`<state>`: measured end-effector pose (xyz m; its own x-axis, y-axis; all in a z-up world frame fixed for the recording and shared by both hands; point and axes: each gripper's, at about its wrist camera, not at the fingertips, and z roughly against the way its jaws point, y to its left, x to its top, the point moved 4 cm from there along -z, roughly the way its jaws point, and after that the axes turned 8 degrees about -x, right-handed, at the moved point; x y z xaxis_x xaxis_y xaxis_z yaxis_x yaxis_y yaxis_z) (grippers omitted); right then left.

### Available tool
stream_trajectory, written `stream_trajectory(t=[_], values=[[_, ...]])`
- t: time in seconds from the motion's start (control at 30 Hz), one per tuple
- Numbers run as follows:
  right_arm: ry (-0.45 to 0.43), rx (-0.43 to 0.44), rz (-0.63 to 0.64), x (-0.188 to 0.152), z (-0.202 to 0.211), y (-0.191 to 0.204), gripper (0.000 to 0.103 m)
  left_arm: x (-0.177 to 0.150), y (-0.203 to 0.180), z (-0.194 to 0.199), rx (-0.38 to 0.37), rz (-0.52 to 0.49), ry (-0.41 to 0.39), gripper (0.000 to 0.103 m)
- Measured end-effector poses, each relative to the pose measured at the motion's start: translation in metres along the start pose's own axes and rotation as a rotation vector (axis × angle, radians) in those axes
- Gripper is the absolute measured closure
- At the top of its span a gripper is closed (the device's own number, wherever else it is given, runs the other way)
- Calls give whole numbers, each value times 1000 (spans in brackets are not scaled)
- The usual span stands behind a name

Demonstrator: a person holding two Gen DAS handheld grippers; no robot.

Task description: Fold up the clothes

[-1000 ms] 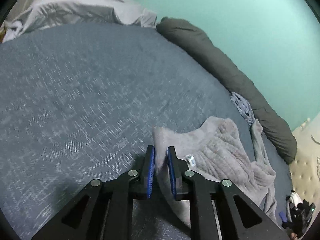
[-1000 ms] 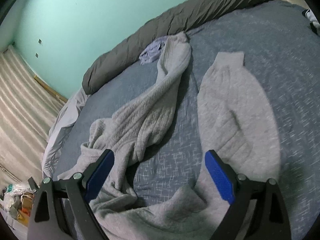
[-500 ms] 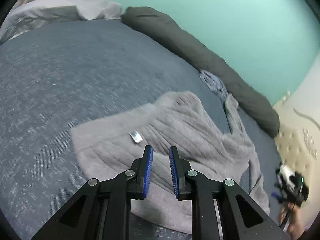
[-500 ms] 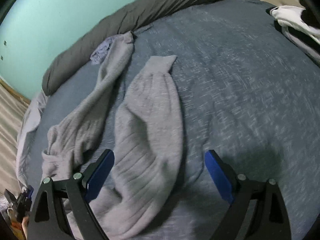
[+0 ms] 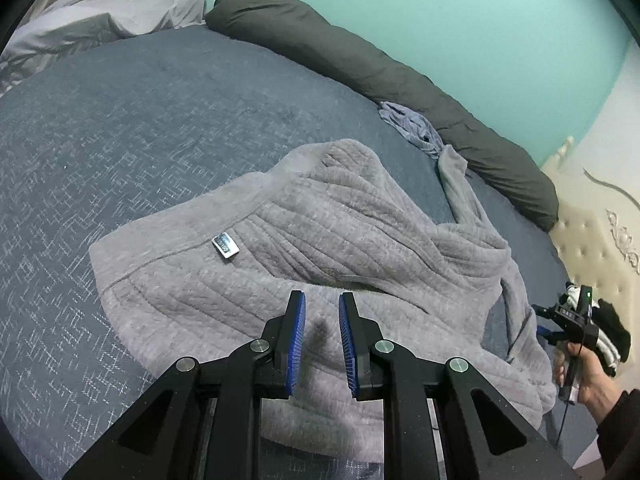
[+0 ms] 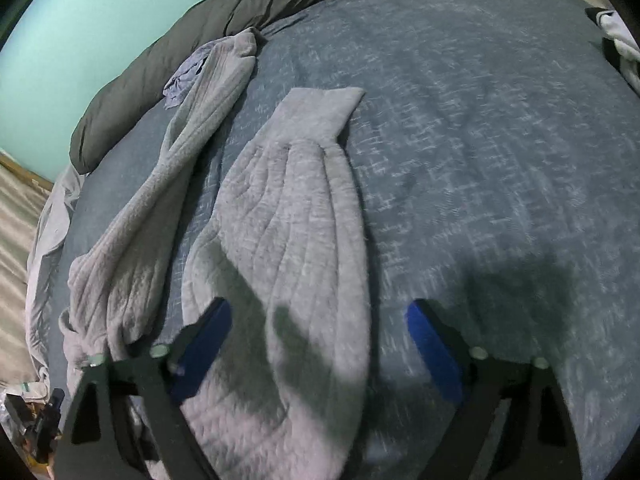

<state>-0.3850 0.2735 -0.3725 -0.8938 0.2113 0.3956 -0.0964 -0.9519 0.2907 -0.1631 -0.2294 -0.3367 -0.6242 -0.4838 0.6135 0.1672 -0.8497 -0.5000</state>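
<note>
A grey quilted fleece garment (image 5: 320, 232) lies spread on the blue-grey bed (image 5: 140, 120), with a small label (image 5: 226, 245) near its flat left end. My left gripper (image 5: 322, 300) hovers over its near edge, pads a narrow gap apart with nothing between them. In the right wrist view two long cuffed parts run away from me: the near one (image 6: 296, 216) and a crumpled one (image 6: 180, 168) to its left. My right gripper (image 6: 318, 306) is low over the near part, its wide jaws closing, pads not touching the cloth. A hand holds that gripper (image 5: 576, 320) at the right edge.
A dark grey rolled duvet (image 5: 380, 68) lines the bed's far side under the turquoise wall. A small lilac cloth (image 5: 416, 128) lies against it. Pale bedding (image 5: 100, 16) is heaped at the back left. A cream padded headboard (image 5: 592, 232) and black-and-white clothes (image 6: 616, 36) are on the right.
My left gripper held the garment's edge a second ago and has let it go; that end now lies flat. My right gripper swung right and sank over the near cuffed part, jaws slightly narrower.
</note>
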Motion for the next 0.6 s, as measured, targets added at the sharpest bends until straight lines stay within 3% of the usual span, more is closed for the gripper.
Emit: stream_trajectory(t=[0.07,0.1,0.17,0.27,0.37,0.6], values=[[8,5,14,0,-5,4,37,-1,-2,-2,3,-12,5,84],[10,-1,29,0,-7,7,40,-1,-3,-4,3,-17,9,84],[12,-17,58,-2,-9,11,66,-2,-3,-5,4,-18,14,84],[-9,-20,73,-4,-2,12,90,-3,-4,-6,8,-21,19,79],[-63,6,91,-4,22,14,93,-3,-10,-6,2,-29,17,68],[-199,18,106,-2,118,1,94,-7,-29,-7,-13,-55,23,68]])
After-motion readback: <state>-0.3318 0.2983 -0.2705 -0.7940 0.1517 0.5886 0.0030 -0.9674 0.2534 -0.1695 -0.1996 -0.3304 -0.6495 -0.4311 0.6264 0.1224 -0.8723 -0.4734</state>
